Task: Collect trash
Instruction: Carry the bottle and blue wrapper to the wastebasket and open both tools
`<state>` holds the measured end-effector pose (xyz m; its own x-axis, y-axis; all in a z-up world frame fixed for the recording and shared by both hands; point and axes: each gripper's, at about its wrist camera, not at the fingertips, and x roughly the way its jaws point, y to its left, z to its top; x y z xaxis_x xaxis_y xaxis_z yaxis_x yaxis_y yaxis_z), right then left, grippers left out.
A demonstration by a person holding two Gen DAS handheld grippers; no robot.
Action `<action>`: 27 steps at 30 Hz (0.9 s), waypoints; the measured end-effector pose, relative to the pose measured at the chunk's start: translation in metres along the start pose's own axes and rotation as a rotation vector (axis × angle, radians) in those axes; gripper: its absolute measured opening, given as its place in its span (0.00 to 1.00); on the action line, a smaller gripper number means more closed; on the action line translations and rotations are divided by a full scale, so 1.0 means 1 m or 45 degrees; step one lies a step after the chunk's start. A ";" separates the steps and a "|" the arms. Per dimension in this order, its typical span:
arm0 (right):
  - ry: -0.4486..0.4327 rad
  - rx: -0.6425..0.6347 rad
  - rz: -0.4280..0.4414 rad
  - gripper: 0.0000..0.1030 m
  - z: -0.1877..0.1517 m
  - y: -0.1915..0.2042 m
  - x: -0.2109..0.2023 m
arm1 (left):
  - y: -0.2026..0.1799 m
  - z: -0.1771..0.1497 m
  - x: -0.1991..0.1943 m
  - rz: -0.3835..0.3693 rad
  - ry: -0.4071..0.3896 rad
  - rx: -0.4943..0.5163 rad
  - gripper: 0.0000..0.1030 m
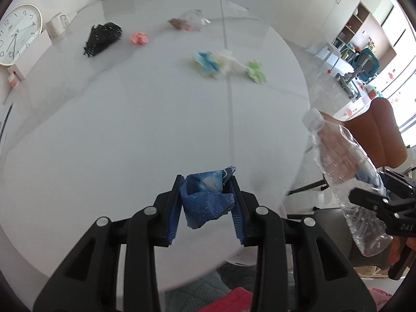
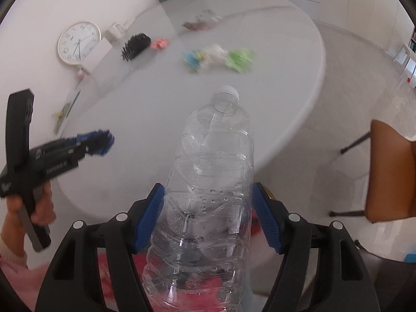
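Note:
My left gripper [image 1: 207,195] is shut on a crumpled blue dotted paper [image 1: 206,197] and holds it above the near part of the round white table [image 1: 117,130]. My right gripper [image 2: 208,215] is shut on a clear empty plastic bottle [image 2: 208,195] with a white cap, held off the table's right edge; the bottle also shows in the left wrist view [image 1: 348,182]. On the table lie a pink paper ball [image 1: 140,38], a blue and yellow wad [image 1: 206,63], a white wad [image 1: 230,61], a green wad [image 1: 256,71] and a clear wrapper with brown bits [image 1: 188,20].
A black hairbrush [image 1: 102,37], a white mug [image 1: 57,26] and a round wall clock [image 1: 18,33] stand at the table's far left. An orange chair [image 1: 377,132] is to the right. Red cloth [image 2: 215,286] lies below the bottle.

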<state>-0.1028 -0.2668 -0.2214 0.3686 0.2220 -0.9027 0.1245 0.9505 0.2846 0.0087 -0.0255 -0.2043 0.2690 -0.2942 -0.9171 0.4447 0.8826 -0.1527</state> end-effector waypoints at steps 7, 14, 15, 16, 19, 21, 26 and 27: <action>0.161 -0.080 0.053 0.68 -0.055 -0.043 -0.011 | -0.059 -0.025 -0.004 0.012 -0.007 -0.004 0.33; 0.287 -0.250 0.110 0.68 -0.072 -0.037 0.029 | -0.083 -0.041 -0.008 0.037 0.003 -0.003 0.33; 0.294 -0.267 0.121 0.68 -0.073 -0.036 0.035 | -0.085 -0.043 -0.008 0.042 0.008 -0.005 0.33; 0.307 -0.291 0.126 0.68 -0.074 -0.033 0.045 | -0.086 -0.045 -0.007 0.043 0.013 -0.006 0.33; 0.339 -0.335 0.149 0.70 -0.077 -0.029 0.068 | -0.090 -0.053 -0.005 0.059 0.034 0.000 0.33; 0.343 -0.342 0.134 0.70 -0.079 -0.029 0.080 | -0.092 -0.058 -0.004 0.064 0.045 0.004 0.33; 0.349 -0.316 0.095 0.78 -0.080 -0.031 0.092 | -0.100 -0.069 -0.003 0.073 0.070 0.038 0.33; 0.330 -0.309 0.087 0.79 -0.079 -0.030 0.088 | -0.102 -0.071 -0.003 0.077 0.072 0.046 0.33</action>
<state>-0.1467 -0.2590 -0.3353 0.1188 0.3052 -0.9448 -0.1264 0.9485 0.2905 -0.0983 -0.0888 -0.2124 0.2482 -0.2190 -0.9436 0.4597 0.8841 -0.0843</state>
